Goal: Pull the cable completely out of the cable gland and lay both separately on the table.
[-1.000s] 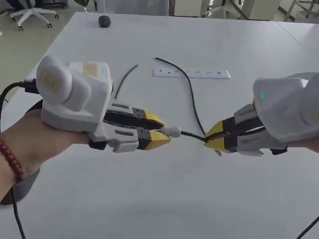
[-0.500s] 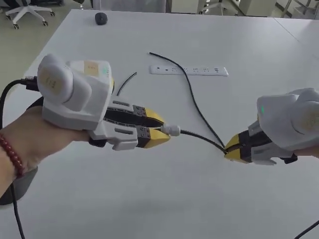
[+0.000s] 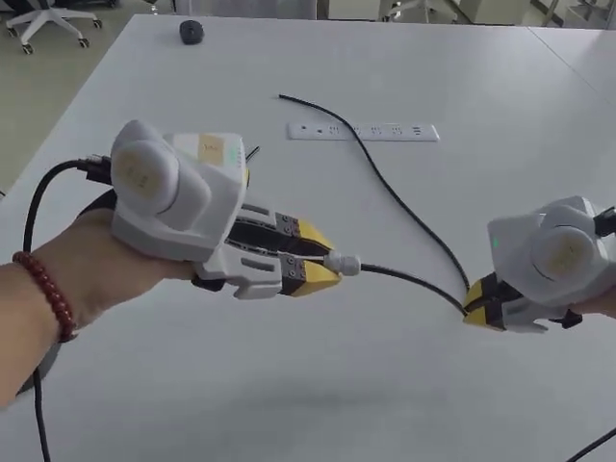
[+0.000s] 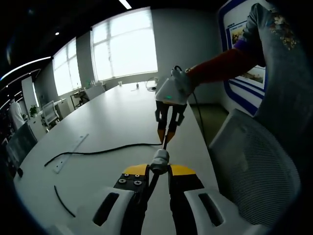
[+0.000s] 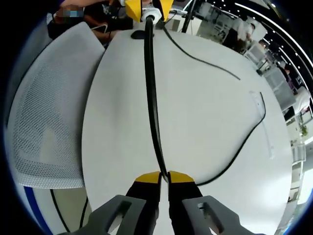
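Item: left gripper [image 3: 332, 268], held in the person's left hand [image 3: 106, 269], bead bracelet [image 3: 48, 294] at the wrist; jaws clamped on the white cable gland [image 3: 342, 262], which juts from the yellow tips above the white surface [image 3: 289, 385]. Left gripper view: same gripper [image 4: 159, 171], gland [image 4: 159, 160] seated between the tips. Item: right gripper [image 3: 476, 310], low at the right of the head view; jaws closed tight on the black cable [image 3: 409, 277]. Right gripper view: gripper [image 5: 164, 177] pinches the cable [image 5: 151, 88], which runs straight ahead to the gland [image 5: 150, 16] in the other gripper's yellow tips. Item: cable, still entering the gland at one end; from the right gripper the rest trails away across the surface, passing over the white power strip [image 3: 364, 132]. Change against one second ago: then the two sets of yellow tips stood near each other with only a short stretch of cable between; now the grippers are well apart and a much longer stretch of cable spans the gap, the right gripper having drawn off to the right. Grip on the gland unchanged. Sundry: short black wire offcut [image 4: 63, 200] lying on the surface; dark rounded object [image 3: 191, 32] at the far edge; mesh chair back [image 5: 44, 122] beside the surface.
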Available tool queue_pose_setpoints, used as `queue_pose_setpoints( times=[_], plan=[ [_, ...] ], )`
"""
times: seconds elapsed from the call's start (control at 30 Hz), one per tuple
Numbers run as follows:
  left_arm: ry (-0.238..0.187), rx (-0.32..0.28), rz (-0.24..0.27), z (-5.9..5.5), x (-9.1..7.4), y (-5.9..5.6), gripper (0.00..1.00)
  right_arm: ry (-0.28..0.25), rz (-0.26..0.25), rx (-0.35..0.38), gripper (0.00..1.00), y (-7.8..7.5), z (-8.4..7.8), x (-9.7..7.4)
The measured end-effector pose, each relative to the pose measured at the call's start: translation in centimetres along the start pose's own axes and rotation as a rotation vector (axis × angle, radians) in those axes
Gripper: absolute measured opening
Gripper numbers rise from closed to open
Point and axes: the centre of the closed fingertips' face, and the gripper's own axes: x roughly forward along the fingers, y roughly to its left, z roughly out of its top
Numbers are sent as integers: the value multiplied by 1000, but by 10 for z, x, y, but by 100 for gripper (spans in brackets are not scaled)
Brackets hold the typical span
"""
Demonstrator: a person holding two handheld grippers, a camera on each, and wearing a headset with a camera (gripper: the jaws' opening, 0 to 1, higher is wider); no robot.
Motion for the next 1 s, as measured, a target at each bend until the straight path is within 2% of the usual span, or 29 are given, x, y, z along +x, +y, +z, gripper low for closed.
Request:
queue_pose_setpoints(
  times=[0.2,0.3,0.7,0.93,1.0],
  plan=[
    [3,-9,1,-2,1,0,16,-4,8,10,0,3,-3,6],
    [-5,-18,6,0,1,1,16,-17,8,42,0,2,-4,7],
    [20,-27,7,-6,4,0,16,-16,7,54,0,1,-6,10],
    [15,-38,19,-4,5,2,16,-56,3,84,2,1,-5,10],
    [16,-40,21,-5,6,2,16,-91,12,109,3,3,1,9]
  ],
)
